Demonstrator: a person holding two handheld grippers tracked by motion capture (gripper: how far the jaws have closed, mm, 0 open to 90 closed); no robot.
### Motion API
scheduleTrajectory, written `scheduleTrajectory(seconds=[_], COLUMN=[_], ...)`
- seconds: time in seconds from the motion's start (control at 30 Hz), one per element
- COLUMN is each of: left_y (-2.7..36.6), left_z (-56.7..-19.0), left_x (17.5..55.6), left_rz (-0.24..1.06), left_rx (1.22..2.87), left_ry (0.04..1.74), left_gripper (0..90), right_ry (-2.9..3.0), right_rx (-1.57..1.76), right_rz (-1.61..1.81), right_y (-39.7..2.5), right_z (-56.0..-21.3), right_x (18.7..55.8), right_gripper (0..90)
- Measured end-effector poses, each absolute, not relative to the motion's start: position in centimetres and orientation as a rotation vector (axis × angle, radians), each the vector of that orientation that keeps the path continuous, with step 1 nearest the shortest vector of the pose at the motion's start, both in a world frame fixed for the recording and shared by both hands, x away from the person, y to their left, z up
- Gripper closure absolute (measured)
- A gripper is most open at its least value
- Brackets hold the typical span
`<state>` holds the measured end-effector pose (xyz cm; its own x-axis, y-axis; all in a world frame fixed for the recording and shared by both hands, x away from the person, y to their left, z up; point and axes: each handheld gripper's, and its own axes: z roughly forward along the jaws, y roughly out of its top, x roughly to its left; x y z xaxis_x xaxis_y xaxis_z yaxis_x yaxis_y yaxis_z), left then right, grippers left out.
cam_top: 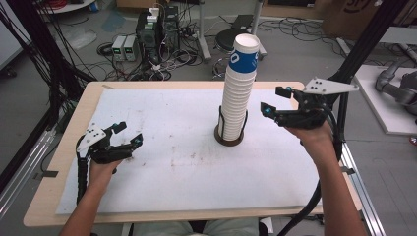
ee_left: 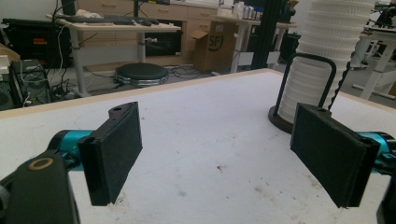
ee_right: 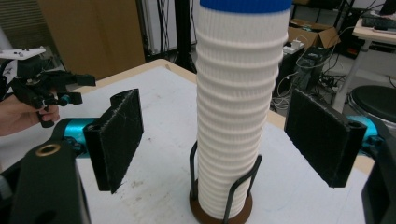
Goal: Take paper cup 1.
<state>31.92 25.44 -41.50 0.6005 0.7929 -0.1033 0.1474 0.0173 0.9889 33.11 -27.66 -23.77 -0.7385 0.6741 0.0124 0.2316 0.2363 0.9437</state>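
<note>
Approach step: right gripper (cam_top: 275, 102) fingers spread, cup stack (ee_right: 238, 107) in its wire holder (ee_right: 223, 196) standing ahead between them, untouched; left gripper (cam_top: 129, 133) spread too, idle over the surface (cam_top: 162, 162), stack well off; next, probably close in and pinch the top cup.

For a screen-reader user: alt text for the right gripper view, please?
A tall stack of white paper cups in a black wire holder stands between the right gripper's open black jaws, untouched. The left gripper hovers beyond, over the white table.
</note>
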Motion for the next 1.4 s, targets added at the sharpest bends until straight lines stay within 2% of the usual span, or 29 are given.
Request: scheduleTrajectory(seconds=[0.73, 1.2, 1.3, 1.4], left_y=[25.6, 25.7, 25.7, 25.6], left_z=[-41.8, -41.9, -41.9, -41.9], left_x=[32.1, 32.2, 32.3, 32.3], left_rz=[0.594, 0.591, 0.587, 0.581], left_rx=[1.506, 1.499, 1.499, 1.504], left_ry=[0.841, 0.843, 0.843, 0.843], left_gripper=[16.6, 16.6, 16.6, 16.6], right_ry=[2.143, 2.208, 2.221, 2.224], right_rx=[0.860, 0.869, 0.867, 0.870], right_rz=[1.462, 1.439, 1.430, 1.429], right_y=[-24.3, -21.6, -21.5, -21.6], right_z=[-16.0, -14.7, -14.7, -14.6], right_x=[39.8, 42.4, 42.7, 42.8], right_gripper=[20.1, 20.4, 27.2, 28.8])
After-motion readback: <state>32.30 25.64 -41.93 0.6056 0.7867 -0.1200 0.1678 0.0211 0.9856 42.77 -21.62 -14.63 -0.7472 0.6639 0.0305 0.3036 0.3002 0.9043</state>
